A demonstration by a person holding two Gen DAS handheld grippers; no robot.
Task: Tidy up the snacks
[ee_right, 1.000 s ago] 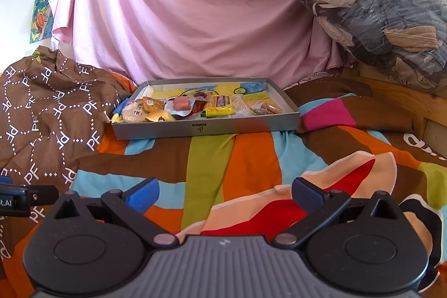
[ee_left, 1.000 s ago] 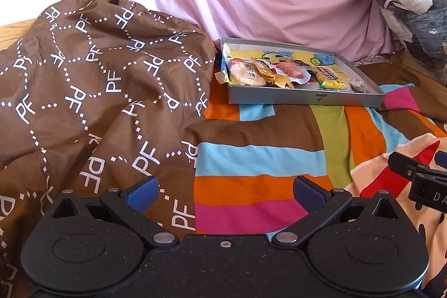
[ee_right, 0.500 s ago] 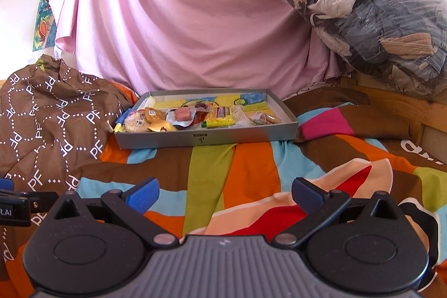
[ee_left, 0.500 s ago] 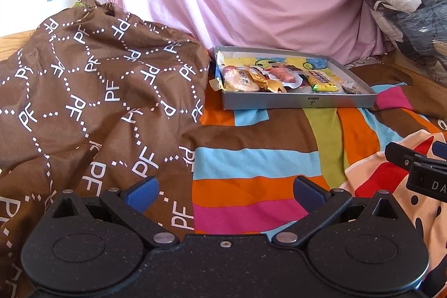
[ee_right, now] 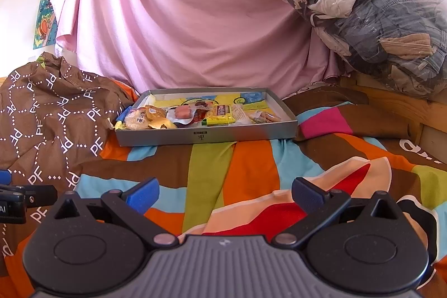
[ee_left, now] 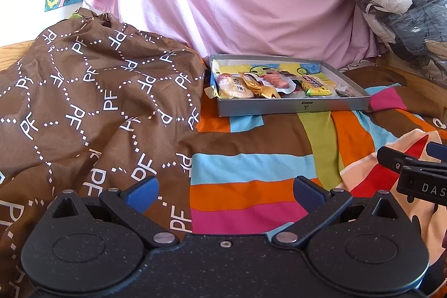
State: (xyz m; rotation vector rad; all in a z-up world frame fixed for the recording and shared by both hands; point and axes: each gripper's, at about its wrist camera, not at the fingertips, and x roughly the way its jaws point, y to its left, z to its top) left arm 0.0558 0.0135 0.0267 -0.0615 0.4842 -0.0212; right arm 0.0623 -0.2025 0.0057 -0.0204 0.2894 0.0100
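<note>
Snacks gathered in a grey tray on a striped bed cover, both grippers held low and well short of it.

Behind everything a pink sheet (ee_right: pixel 181 27) is draped, with a brown PF-printed cloth (ee_left: pixel 92 102) heaped to the left and a clear bag of clothes (ee_right: pixel 371 13) stacked on the right. The striped bed cover (ee_right: pixel 251 169) is spread beneath the grey tray (ee_right: pixel 206 134), in which a round biscuit pack (ee_right: pixel 137 120), a gold-wrapped piece (ee_right: pixel 160 124), a pink sausage pack (ee_right: pixel 183 111) and a yellow bar (ee_right: pixel 220 117) are crowded toward the left and middle. The left gripper (ee_left: pixel 225 187) and right gripper (ee_right: pixel 225 190) are levelled side by side above the cover, pointed at the tray; the jaws of each are spread wide, with nothing held or touched.
</note>
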